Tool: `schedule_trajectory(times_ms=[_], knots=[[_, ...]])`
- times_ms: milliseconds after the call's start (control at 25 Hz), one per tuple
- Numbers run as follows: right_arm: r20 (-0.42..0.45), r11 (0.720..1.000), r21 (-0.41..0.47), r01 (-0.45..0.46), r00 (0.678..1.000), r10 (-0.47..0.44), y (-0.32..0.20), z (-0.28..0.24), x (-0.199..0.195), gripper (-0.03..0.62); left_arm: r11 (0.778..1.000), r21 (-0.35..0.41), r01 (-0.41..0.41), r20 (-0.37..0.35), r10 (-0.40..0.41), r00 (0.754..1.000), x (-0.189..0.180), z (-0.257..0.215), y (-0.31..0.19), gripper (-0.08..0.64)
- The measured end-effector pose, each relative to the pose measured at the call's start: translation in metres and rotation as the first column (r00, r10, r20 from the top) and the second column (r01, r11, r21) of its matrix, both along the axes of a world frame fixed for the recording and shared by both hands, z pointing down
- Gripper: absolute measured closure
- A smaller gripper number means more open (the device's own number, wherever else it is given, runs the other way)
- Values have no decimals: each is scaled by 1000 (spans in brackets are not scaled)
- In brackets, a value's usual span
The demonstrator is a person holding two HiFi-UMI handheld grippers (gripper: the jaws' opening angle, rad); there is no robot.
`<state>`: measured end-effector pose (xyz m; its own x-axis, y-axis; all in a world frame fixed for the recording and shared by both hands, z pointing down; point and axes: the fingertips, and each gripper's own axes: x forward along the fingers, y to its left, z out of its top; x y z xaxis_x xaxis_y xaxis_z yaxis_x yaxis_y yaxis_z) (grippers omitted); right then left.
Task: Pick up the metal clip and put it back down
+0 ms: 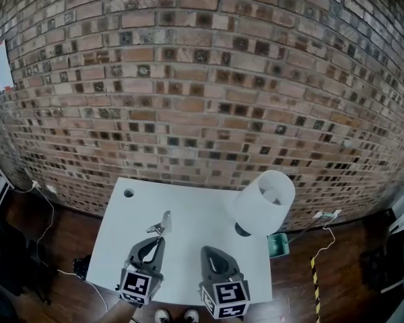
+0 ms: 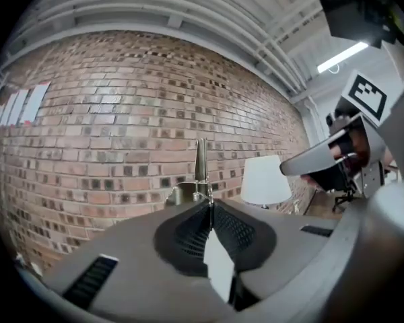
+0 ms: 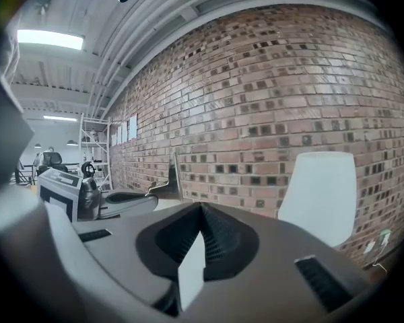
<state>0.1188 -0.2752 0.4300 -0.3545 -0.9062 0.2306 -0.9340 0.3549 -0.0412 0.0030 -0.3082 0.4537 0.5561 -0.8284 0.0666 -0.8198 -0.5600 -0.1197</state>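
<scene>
At the bottom of the head view the two grippers sit side by side above the near edge of the white worktop. The left gripper has its fingers pinched on the metal clip, which juts past their tips and is held clear of the worktop. In the left gripper view it stands upright against the brickwork. The right gripper, just beside it, has its fingers closed together with nothing between them.

Beyond the tips, bare worktop runs to the far edge. A round hole lies near the upper left corner, and a white lamp stands at the upper right corner. The brick wall rises behind that edge. Dark floor shows on both sides.
</scene>
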Motion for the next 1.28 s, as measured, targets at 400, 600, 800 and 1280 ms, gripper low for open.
schedule_trajectory(times_ms=[400, 600, 800, 1280], knots=[[-10, 1000, -4, 13, 1000, -13, 16, 1, -5, 601, 1000, 18, -15, 32, 15, 999, 8, -3, 31, 549], [-9, 1000, -7, 14, 1000, -14, 19, 2, -6, 601, 999, 14, -32, 27, 31, 999, 11, -2, 32, 551], [-5, 1000, -12, 13, 1000, -13, 20, 6, -6, 601, 999, 7, -46, 13, 46, 999, 15, -4, 35, 549], [1, 999, -39, -7, 1000, 7, 22, 17, 1, 601, 981, -174, -92, -283, 40, 958, 14, 28, 13, 549]])
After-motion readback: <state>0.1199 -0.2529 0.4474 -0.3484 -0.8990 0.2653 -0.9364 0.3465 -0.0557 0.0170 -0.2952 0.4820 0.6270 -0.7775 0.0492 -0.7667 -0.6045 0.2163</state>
